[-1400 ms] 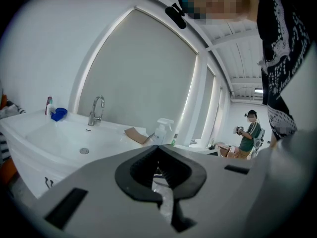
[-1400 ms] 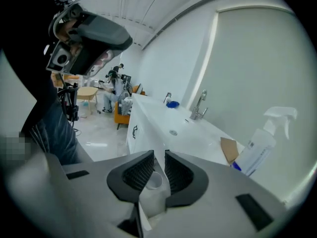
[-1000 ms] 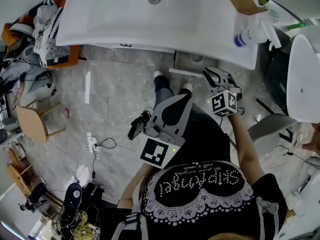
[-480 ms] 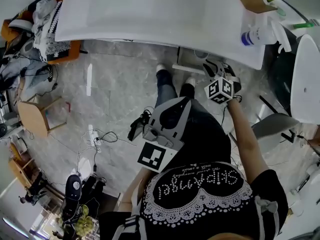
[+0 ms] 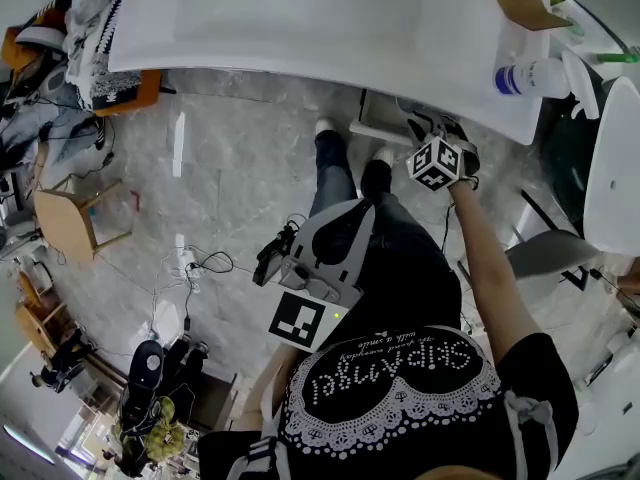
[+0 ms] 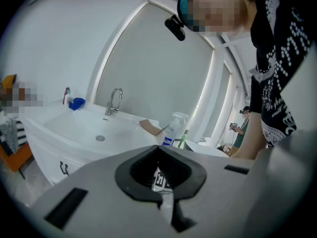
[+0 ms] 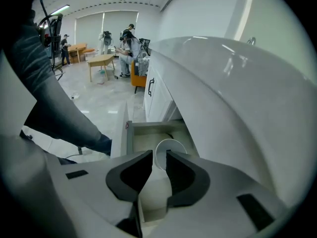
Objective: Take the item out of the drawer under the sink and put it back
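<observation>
Right gripper (image 7: pixel 159 155) aimed down into the open drawer (image 7: pixel 148 129) under the sink (image 5: pixel 300 28). Its jaws have just been opening and stand apart, the white cup (image 7: pixel 172 147) lying in the drawer beyond their gap, ungripped. We judge a pickup is being lined up. Left gripper (image 5: pixel 272 260) clenched, empty, parked aside. Grey marble floor (image 5: pixel 220 178), cables (image 5: pixel 195 278) strewn

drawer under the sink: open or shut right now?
Open. The drawer stands pulled out below the sink, its inside showing with a white cup in it.

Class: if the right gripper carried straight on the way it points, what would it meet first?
Most likely the white round container in the open drawer, seen straight ahead between the jaws of the right gripper, which have just been opening; depth is unclear.
</observation>
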Demonstrator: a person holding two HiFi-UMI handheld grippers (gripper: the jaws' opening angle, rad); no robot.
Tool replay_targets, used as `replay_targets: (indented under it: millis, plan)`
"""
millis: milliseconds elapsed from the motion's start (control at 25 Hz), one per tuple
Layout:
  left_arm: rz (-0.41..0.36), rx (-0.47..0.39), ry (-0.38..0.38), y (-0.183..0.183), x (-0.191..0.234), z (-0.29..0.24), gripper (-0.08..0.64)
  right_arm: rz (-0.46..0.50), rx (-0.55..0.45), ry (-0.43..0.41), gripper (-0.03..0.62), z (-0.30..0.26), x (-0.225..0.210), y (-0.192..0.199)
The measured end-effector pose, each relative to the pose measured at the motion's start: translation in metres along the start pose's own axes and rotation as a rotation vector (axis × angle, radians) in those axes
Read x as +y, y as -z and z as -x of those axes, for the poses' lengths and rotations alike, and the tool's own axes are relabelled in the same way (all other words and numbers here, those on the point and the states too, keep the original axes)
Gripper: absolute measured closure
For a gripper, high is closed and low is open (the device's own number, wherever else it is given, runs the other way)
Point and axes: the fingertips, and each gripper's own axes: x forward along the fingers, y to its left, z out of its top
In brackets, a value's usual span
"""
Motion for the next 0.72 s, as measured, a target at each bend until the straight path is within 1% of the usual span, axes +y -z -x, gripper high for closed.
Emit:
replay_targets:
  millis: [320, 600, 720]
  plan:
    - [0.037, 0.023, -0.030, 0.004, 0.012, 0.004, 0.555, 0.014, 0.070, -0.039, 0.508, -0.024, 0.009, 0.001]
    - [0.060, 0.038, -0.038, 0.007, 0.021, 0.004, 0.557, 0.043, 0.132, -0.055, 0.508, -0.043, 0.009, 0.007]
    - [0.073, 0.041, -0.053, 0.007, 0.027, 0.005, 0.555, 0.041, 0.150, -0.059, 0.508, -0.050, 0.008, 0.009]
